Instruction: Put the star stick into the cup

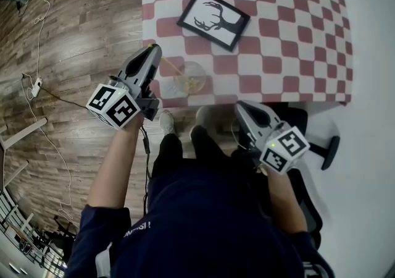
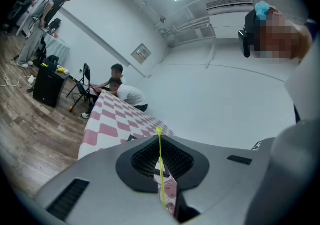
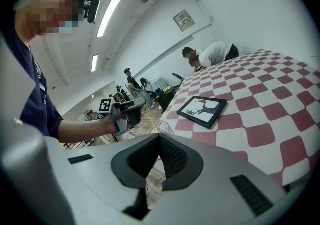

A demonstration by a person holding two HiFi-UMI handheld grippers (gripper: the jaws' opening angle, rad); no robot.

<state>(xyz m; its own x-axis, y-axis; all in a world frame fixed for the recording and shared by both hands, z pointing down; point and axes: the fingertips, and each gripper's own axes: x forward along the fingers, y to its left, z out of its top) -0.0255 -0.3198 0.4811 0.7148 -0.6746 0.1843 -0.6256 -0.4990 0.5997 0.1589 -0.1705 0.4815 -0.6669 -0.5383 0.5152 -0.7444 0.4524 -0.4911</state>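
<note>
The checked surface (image 1: 296, 36) starts just ahead of me. My right tongs (image 1: 242, 109) are pressed together on nothing near its edge; my left tongs (image 1: 153, 51) clamp the yellow star stick (image 2: 160, 169) beside the glass cup (image 1: 188, 79), so I judge dropping it in is left to do; a picture frame (image 1: 214, 18) lies beyond

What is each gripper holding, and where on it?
Left gripper pinches the star stick by its thin shaft; right gripper is shut, empty.
</note>
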